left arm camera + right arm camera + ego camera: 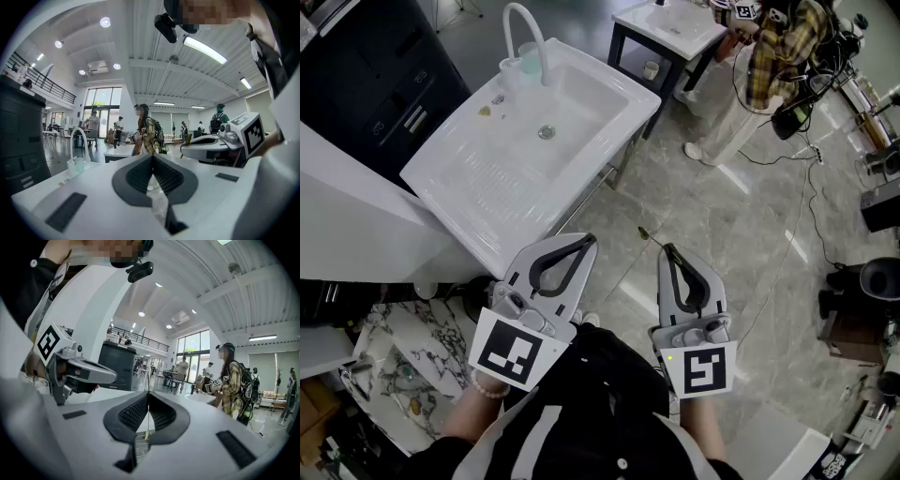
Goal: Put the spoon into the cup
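Note:
A white sink (487,178) with a curved tap (525,28) stands ahead of me to the left. A pale translucent cup (529,53) stands by the tap, and also shows in the left gripper view as a cup (78,164). My right gripper (667,249) is shut on a thin olive-gold spoon (646,233) that pokes forward past its tips; the spoon's stem (148,394) rises between the jaws. My left gripper (589,239) is shut and holds nothing. Both are held close to my body over the floor, well short of the cup.
A second white sink table (670,26) stands beyond, with a person in a plaid shirt (773,47) beside it. A black cabinet (366,56) is at the far left. Cables (797,216) trail over the floor. A marbled surface (403,366) lies at my lower left.

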The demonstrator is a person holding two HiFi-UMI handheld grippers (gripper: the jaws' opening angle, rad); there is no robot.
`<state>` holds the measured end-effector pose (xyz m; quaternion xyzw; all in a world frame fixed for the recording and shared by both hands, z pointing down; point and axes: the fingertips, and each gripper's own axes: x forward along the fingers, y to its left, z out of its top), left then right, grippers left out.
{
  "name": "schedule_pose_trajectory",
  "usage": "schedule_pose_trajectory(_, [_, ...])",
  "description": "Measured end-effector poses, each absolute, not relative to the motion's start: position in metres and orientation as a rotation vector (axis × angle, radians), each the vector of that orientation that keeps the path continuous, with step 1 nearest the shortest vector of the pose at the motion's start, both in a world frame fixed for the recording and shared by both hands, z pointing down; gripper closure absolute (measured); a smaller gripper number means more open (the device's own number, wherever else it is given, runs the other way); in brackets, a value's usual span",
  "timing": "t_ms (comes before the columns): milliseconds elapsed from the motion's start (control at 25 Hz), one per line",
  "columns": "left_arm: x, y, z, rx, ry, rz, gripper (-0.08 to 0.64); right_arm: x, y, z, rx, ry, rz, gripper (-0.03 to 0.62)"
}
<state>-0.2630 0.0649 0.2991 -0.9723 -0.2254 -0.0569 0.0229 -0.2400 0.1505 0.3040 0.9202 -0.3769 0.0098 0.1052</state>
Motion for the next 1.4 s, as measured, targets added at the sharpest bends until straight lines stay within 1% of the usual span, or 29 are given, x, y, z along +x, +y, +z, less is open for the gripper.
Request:
schedule_pose_trajectory(800, [-0.266, 0.061, 0.298, -3.01, -0.736, -0.165, 0.563, -0.242, 0.152, 0.297, 2.769, -1.049, 0.007, 0.584])
schedule_pose_trajectory(1400, [-0.279, 0.075, 0.301, -2.951, -0.922, -0.121, 0.563, -0.269, 0.163, 0.298, 2.82, -0.889, 0.014, 0.584])
